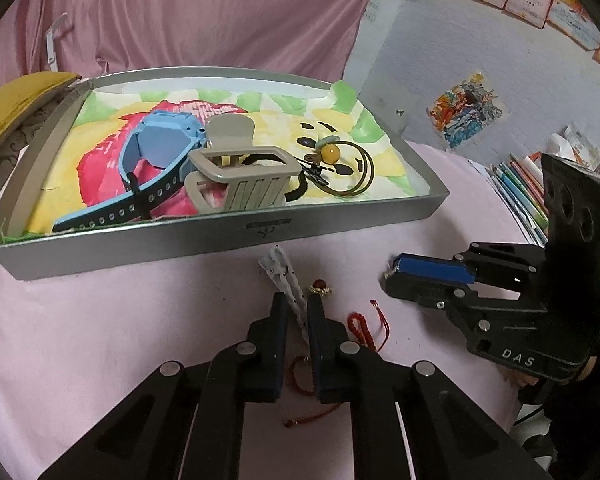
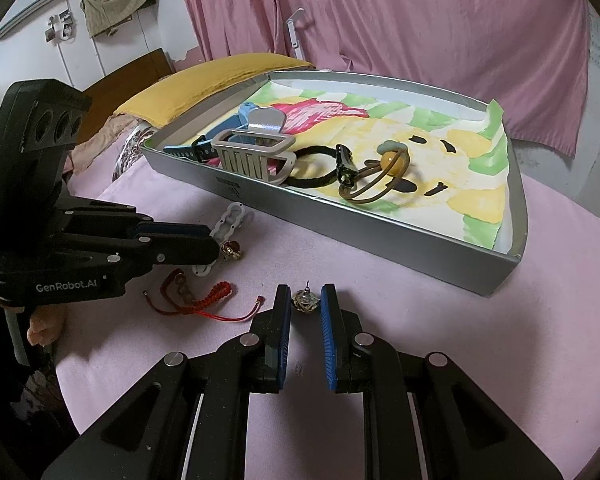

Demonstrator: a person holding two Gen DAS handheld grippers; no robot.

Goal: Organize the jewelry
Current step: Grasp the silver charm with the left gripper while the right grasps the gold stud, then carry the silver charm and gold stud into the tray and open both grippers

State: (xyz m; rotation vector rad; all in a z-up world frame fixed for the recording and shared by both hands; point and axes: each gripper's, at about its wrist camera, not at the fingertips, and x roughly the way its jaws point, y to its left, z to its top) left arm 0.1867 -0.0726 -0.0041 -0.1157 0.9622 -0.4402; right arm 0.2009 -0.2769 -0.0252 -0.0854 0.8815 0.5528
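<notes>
A grey tray (image 1: pixel 220 236) (image 2: pixel 380 236) lined with a painted sheet holds a blue watch (image 1: pixel 160 148), a beige claw clip (image 1: pixel 240 176) (image 2: pixel 252 152), a black band (image 2: pixel 316 168) and a brown cord with a yellow bead (image 1: pixel 332 154) (image 2: pixel 392 160). On the pink cloth lie a white hair clip (image 1: pixel 288 284) (image 2: pixel 228 224), a red-bead ring (image 1: pixel 320 288) (image 2: pixel 232 249) and a red braided bracelet (image 1: pixel 360 330) (image 2: pixel 204 300). My left gripper (image 1: pixel 298 300) has its fingers closed around the white clip's near end. My right gripper (image 2: pixel 306 296) is open around a small earring (image 2: pixel 305 300).
A yellow cushion (image 2: pixel 220 76) lies beyond the tray's left end. Pink curtains (image 1: pixel 200 12) hang behind. Books and pencils (image 1: pixel 520 188) lie at the right edge. Pink cloth (image 2: pixel 500 340) covers the table.
</notes>
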